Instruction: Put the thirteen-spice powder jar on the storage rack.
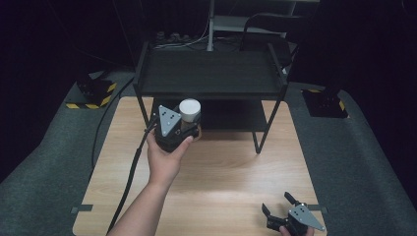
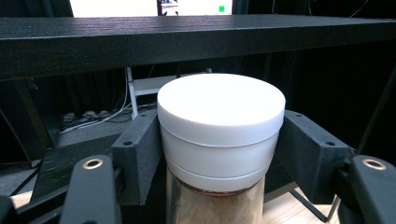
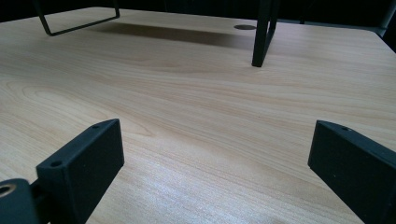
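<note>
Left gripper (image 1: 191,129): black boxy body, matte all over, with a grey three-cornered plate on top dotted with small dark holes.
Left jaws: two thick black slabs, each with a small screw hole on its upper face; brass-coloured rivets shine on the black link arms behind them.
Cable: black, thick, trailing off the left gripper's rear.
Left forearm: bare, no sleeve in sight.
Right gripper (image 1: 278,204): same black build, same grey three-cornered plate.
Right jaws: blunt black blocks with squared ends, a screw hole on each top face.
</note>
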